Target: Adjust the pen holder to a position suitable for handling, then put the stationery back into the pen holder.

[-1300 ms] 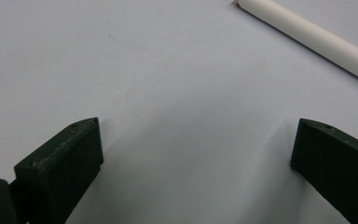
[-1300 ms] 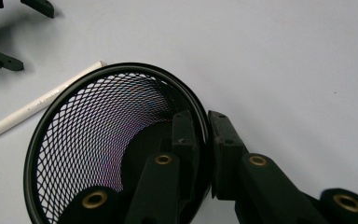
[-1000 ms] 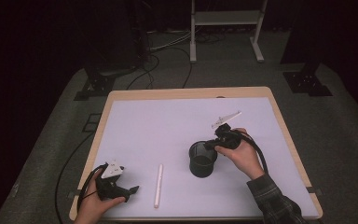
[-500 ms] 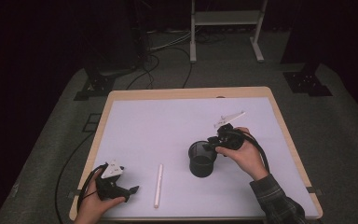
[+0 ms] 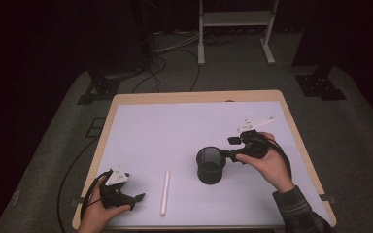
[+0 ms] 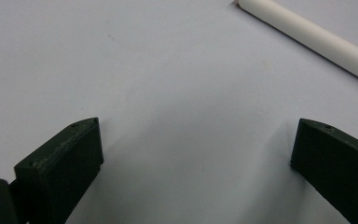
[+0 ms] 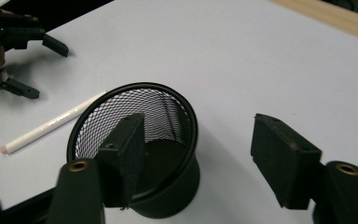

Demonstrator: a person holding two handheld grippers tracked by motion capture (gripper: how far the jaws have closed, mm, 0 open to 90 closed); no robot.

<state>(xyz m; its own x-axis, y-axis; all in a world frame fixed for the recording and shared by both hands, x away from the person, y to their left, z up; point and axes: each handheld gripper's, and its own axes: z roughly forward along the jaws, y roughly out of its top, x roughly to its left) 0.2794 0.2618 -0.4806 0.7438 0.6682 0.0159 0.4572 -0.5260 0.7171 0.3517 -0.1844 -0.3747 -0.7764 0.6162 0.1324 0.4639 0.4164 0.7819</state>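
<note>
Dark floor point(image 5: 53, 121) overhead — mesh cup point(image 7: 135, 149) close-up

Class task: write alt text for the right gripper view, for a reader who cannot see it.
The right gripper stands open over a black mesh cup upright on a white table, one jaw above its mouth. A white stick lies beyond, near the left gripper.

Dim room w/ dark surroundings, table point(image 5: 175, 131) evenly lit, soft shadows, close claw views slightly blurred near edges.
</note>
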